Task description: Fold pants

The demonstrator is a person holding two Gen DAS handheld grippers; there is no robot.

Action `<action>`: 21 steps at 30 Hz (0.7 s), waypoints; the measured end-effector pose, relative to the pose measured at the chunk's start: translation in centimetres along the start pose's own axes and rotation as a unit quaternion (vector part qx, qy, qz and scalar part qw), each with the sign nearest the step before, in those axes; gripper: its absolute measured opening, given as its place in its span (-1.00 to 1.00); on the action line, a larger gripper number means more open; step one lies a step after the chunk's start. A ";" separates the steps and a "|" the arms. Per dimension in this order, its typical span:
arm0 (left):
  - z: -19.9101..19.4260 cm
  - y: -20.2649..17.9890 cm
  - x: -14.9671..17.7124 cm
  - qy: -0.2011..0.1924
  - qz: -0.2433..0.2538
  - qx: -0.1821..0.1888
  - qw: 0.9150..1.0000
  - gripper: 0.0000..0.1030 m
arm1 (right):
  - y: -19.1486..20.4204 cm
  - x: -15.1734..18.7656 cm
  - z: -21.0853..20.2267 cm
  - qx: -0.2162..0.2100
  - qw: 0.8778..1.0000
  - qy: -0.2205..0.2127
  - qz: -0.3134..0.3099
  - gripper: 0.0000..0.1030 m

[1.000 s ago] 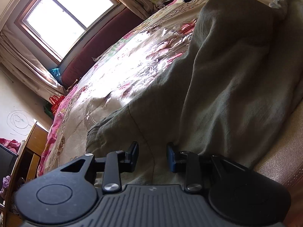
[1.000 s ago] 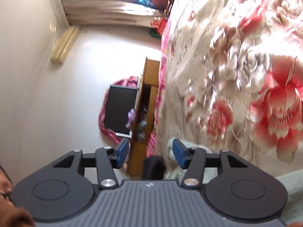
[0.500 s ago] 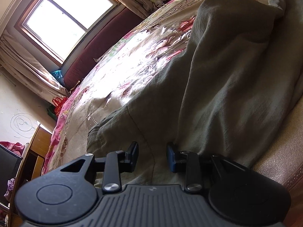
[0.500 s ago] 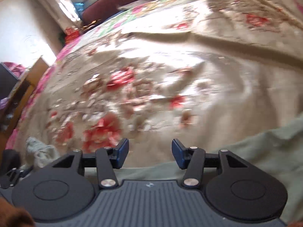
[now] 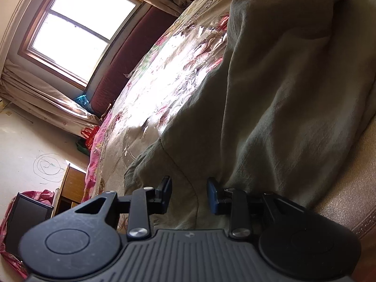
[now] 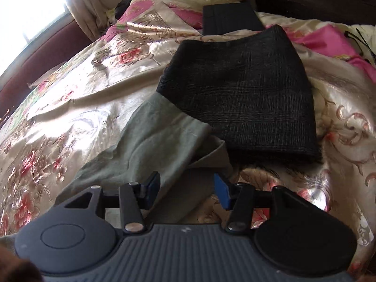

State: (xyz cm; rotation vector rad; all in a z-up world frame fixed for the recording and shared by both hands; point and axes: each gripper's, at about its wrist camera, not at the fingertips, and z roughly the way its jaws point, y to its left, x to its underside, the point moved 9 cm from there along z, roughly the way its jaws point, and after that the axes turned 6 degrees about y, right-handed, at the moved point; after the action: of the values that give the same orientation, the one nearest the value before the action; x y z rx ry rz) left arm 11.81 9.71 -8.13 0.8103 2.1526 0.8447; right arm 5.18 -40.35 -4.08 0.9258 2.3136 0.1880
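A: In the left wrist view, why did the left gripper [image 5: 188,195] sit so low at the bottom centre?

B: Its jaws stood partly open around a fold of the green pants [image 5: 270,98], which were heaped across the right half on the floral bedspread [image 5: 169,75]; whether they pinched it, I couldn't tell.

A: And the right wrist view?

B: The right gripper [image 6: 187,190] stood half open, empty, over a pant leg at lower centre, likely lining up a grab. A dark folded garment [image 6: 242,94] lay on the leg's far end.
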 end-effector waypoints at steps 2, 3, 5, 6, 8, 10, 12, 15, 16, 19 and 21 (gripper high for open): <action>0.0 -0.1 0.1 0.004 0.003 -0.003 1.000 -0.10 | 0.0 0.0 0.6 -0.020 1.000 -0.004 0.015 0.02; 0.0 -0.1 0.1 0.006 0.003 -0.004 1.000 -0.10 | -0.1 -0.1 0.6 -0.029 0.999 -0.009 0.028 0.02; 0.0 0.0 0.1 0.009 0.003 -0.008 1.000 -0.10 | 0.2 -0.3 0.8 -0.049 0.998 -0.013 0.048 0.02; -0.1 -0.1 0.1 0.011 0.003 -0.010 1.000 -0.10 | 0.2 -0.3 1.1 -0.052 0.997 -0.015 0.051 0.02; -0.1 -0.2 0.1 0.013 0.004 -0.012 1.000 -0.11 | 0.1 -0.4 1.9 -0.056 0.997 -0.012 0.056 0.02; -0.1 -0.3 0.2 0.013 0.008 -0.014 1.000 -0.11 | 0.2 -0.8 2.3 -0.069 0.996 -0.009 0.058 -0.38; -0.1 -0.3 0.2 0.014 0.014 -0.016 1.000 -0.11 | 0.2 -2.7 2.7 -0.106 0.990 -0.003 0.094 -0.79; -0.1 -0.3 0.1 0.015 0.021 -0.020 0.999 -0.11 | 0.4 -5.1 1.6 -0.119 0.988 -0.036 0.094 -0.84; -0.1 -0.4 0.2 0.015 0.025 -0.023 0.999 -0.11 | 0.6 -5.4 0.8 -0.125 0.987 -0.050 0.084 -0.84; 0.0 -0.5 0.2 0.014 0.028 -0.026 0.999 -0.12 | 0.9 -5.5 -2.0 -0.127 0.986 -0.101 0.048 -0.84; 0.0 -0.7 0.3 0.015 0.030 -0.026 0.999 -0.13 | 0.3 -4.8 -2.6 -0.107 0.988 -0.108 0.027 -0.84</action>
State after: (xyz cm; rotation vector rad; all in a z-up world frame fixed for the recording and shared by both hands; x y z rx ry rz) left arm 11.46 9.52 -8.71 0.8442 2.1323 0.9435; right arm 6.44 -43.06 0.53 0.8559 2.0270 0.3341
